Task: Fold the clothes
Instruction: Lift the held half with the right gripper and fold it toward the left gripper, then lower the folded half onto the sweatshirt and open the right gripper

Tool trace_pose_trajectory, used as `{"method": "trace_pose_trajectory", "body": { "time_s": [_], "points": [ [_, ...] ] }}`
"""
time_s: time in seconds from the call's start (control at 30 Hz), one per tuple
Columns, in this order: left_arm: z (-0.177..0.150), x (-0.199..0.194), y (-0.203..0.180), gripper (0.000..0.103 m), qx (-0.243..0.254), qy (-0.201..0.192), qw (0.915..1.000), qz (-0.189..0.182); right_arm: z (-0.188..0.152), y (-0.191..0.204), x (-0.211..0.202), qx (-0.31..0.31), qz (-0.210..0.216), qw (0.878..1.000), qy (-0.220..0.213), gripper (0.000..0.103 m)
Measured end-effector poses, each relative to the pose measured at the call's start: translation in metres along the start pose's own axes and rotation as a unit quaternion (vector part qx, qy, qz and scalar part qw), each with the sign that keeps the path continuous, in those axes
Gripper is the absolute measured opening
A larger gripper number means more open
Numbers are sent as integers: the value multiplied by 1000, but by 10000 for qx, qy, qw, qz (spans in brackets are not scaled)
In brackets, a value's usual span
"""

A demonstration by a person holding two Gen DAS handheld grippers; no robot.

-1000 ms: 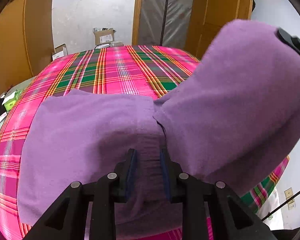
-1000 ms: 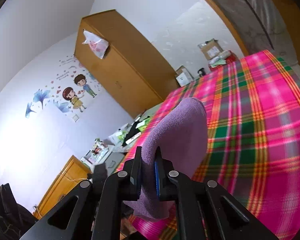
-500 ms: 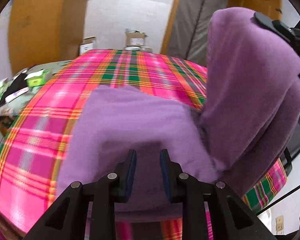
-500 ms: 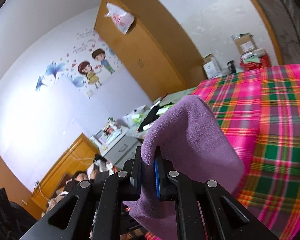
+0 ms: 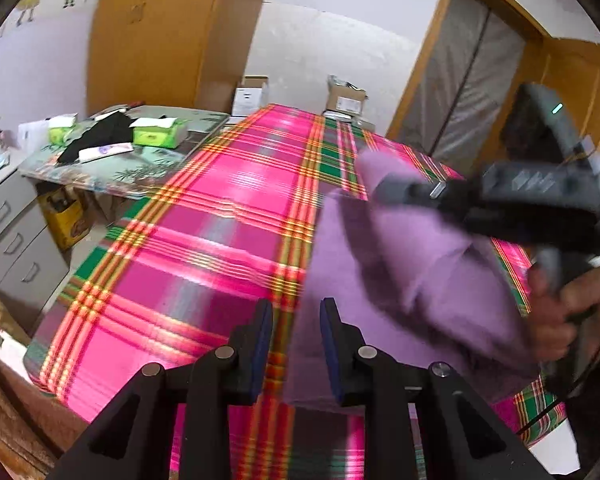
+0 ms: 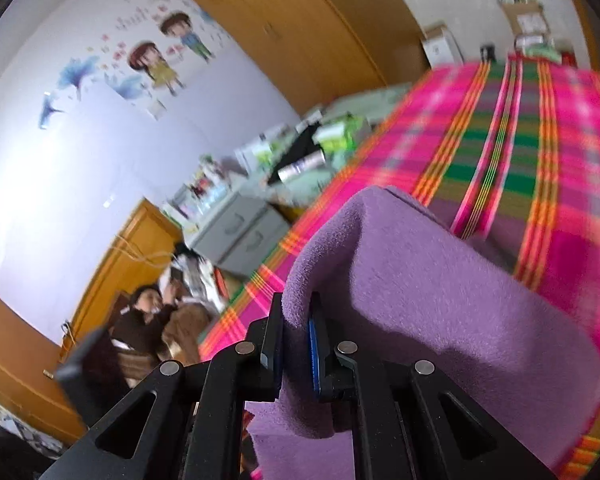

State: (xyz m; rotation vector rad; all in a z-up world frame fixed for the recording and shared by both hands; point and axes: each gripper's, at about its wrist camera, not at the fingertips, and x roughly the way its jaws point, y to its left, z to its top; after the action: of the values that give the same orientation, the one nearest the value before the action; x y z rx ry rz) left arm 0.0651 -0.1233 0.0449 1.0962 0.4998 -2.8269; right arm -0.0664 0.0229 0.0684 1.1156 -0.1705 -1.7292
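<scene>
the left gripper [image 5: 296,332] has let go of the purple garment [image 5: 412,280] and gapes empty over the plaid cloth [image 5: 220,216]. the right gripper [image 6: 296,340] stays clamped on a raised fold, garment bunched at the cloth's right side; its long axis can't be told.

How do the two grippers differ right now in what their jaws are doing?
The left gripper has its jaws apart with nothing clamped; the right gripper has its jaws pinched on the purple garment. The left looks down at the plaid cloth; the right carries fabric draped over it. Both are black.
</scene>
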Motion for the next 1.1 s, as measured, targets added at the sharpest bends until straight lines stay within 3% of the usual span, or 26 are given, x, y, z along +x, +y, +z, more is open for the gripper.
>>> {"method": "trace_pose_trajectory", "body": {
  "time_s": [0.17, 0.33, 0.47, 0.6, 0.73, 0.87, 0.93, 1.1],
  "points": [
    [4, -5, 17, 24, -188, -56, 9998, -22, -9, -17, 39, 442, -26, 9970, 640, 24],
    [13, -14, 15, 25, -298, -200, 9988, -323, -9, 2, -19, 182, 332, 9992, -150, 32],
    [21, -20, -5, 26, -157, -419, 9968, -656, -29, 2, -70, -71, -23, 9969, -778, 32],
    [27, -20, -32, 31, 202, -529, 9931, -1023, -61, -14, -92, -184, -477, 9946, -903, 32],
    [19, 17, -45, 32, 605, -105, 9971, -450, -87, -34, -81, -249, -994, 9936, -468, 26],
    [1, 41, -18, 33, 250, 341, 9991, -99, -104, -48, -88, -213, -968, 9935, -551, 21],
    [-7, 41, -7, 43, 73, 331, 9992, -211, -108, -48, -88, -399, -1000, 9927, -547, 21],
    [-4, 35, -9, 41, 120, 319, 9993, -134, -104, -41, -92, -749, -1003, 9895, -723, 24]
  ]
}}
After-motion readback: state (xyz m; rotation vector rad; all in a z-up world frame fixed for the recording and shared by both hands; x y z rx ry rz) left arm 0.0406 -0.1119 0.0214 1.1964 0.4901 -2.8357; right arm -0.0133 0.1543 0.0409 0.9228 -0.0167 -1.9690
